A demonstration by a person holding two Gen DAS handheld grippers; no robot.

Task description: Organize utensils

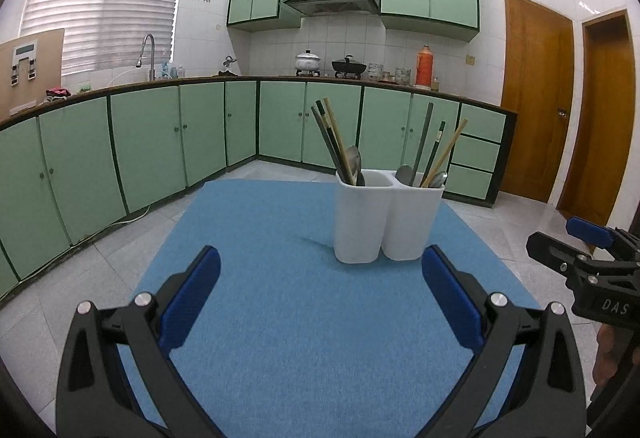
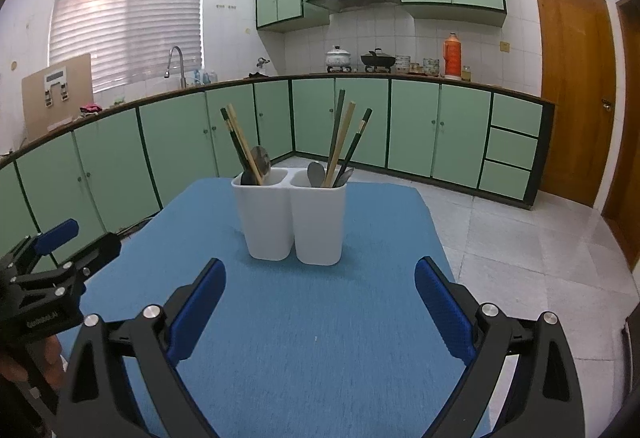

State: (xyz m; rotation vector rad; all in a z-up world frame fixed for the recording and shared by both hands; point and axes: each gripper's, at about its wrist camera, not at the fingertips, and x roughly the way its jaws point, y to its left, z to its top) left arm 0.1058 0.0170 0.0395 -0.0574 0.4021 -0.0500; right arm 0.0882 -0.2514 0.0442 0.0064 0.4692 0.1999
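Note:
A white two-compartment utensil holder [image 1: 384, 222] [image 2: 294, 218] stands on a blue mat [image 1: 288, 318] [image 2: 312, 318]. Its left compartment holds dark and bamboo chopsticks [image 1: 332, 138] [image 2: 240, 142] and a metal spoon [image 1: 355, 162] [image 2: 261, 159]. The right compartment holds more chopsticks [image 1: 434, 152] [image 2: 344, 138] and spoons [image 1: 404, 174] [image 2: 316, 174]. My left gripper [image 1: 320, 270] is open, short of the holder, with nothing between its blue pads. My right gripper [image 2: 320, 274] is also open and empty, just in front of the holder. Each gripper appears at the edge of the other's view.
Green base cabinets [image 1: 160, 134] with a countertop run along the back and left, with a sink tap [image 1: 148, 50], pots [image 1: 308, 60] and an orange thermos [image 1: 424, 66]. Wooden doors [image 1: 536, 94] are at the right. Pale tiled floor [image 2: 520, 246] surrounds the mat.

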